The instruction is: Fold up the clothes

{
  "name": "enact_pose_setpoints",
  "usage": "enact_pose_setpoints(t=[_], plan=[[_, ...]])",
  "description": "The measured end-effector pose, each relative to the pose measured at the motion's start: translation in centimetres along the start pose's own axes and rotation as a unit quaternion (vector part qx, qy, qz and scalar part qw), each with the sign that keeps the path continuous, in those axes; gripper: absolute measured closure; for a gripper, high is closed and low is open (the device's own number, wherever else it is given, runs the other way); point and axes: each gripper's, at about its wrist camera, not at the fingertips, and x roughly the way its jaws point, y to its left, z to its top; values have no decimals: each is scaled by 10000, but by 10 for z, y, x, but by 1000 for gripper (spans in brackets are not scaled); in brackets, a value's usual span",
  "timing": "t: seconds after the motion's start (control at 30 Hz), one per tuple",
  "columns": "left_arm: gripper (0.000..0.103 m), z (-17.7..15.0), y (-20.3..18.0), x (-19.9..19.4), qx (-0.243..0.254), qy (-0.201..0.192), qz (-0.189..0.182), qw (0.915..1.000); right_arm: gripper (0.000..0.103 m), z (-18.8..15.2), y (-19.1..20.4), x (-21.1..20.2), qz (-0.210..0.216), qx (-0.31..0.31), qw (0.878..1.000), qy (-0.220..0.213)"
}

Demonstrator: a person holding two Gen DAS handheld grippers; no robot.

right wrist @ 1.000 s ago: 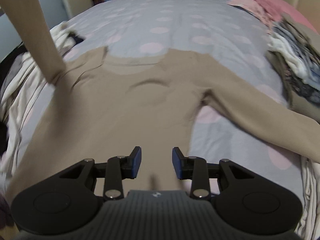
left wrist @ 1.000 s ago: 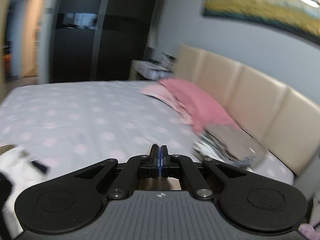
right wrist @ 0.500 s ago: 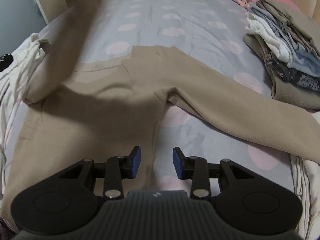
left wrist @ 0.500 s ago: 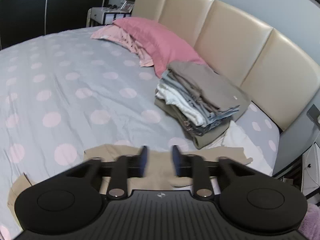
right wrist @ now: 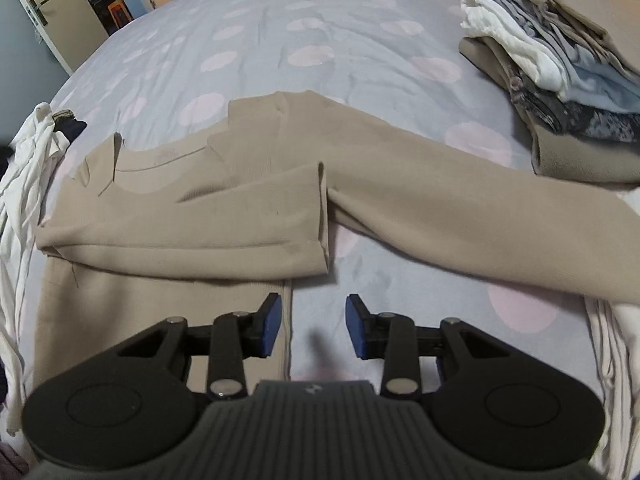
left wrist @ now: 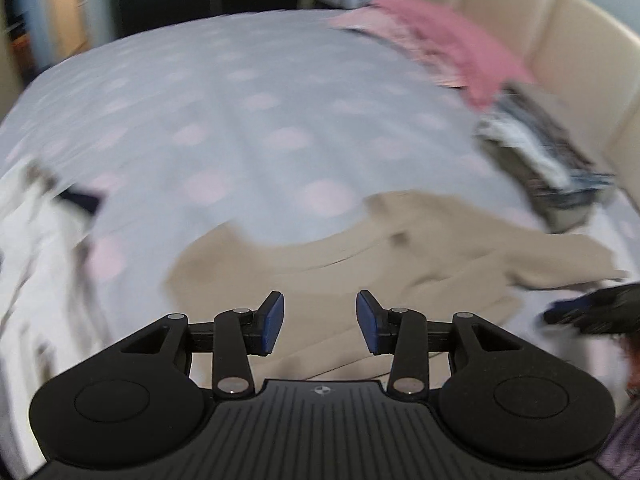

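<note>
A beige long-sleeved top (right wrist: pixel 168 216) lies flat on the spotted grey bedsheet (right wrist: pixel 320 32). Its left sleeve (right wrist: pixel 256 220) is folded across the chest, cuff ending near the garment's right edge. The other sleeve (right wrist: pixel 460 208) stretches out to the right. My right gripper (right wrist: pixel 313 330) is open, empty, hovering just above the top's right side seam. In the blurred left wrist view the same top (left wrist: pixel 320 264) lies ahead of my left gripper (left wrist: pixel 320 322), which is open and holds nothing. The right gripper's tip (left wrist: pixel 592 312) shows at that view's right edge.
A stack of folded clothes (right wrist: pixel 568 72) sits at the right by the beige headboard (left wrist: pixel 560 40). Pink bedding (left wrist: pixel 448 44) lies beyond it. White garments (right wrist: pixel 24 184) are heaped at the left bed edge. A door (right wrist: pixel 44 12) stands far left.
The left gripper went from shut on the raised left sleeve to open; that sleeve now lies folded across the chest. The left view swung back toward the garment. The right gripper stayed open.
</note>
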Motion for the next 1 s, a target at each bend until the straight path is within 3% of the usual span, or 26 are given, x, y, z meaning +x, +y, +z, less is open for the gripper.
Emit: enact_pose_setpoints(t=[0.1, 0.23, 0.53, 0.77, 1.0], plan=[[62, -11, 29, 6, -299, -15, 201, 9994, 64, 21, 2, 1, 31, -113, 9999, -8], [57, -18, 57, 24, -814, -126, 101, 9965, 64, 44, 2, 14, 28, -1, 10000, 7], [54, -10, 76, 82, -1369, -4, -42, 9906, 65, 89, -1, 51, 20, 486, 9988, 108], [61, -6, 78, 117, -1581, 406, 168, 9865, 75, 90, -10, 70, 32, 804, 9962, 336], [63, -10, 79, 116, -1632, 445, 237, 9853, 73, 94, -12, 55, 153, 828, 9963, 159]])
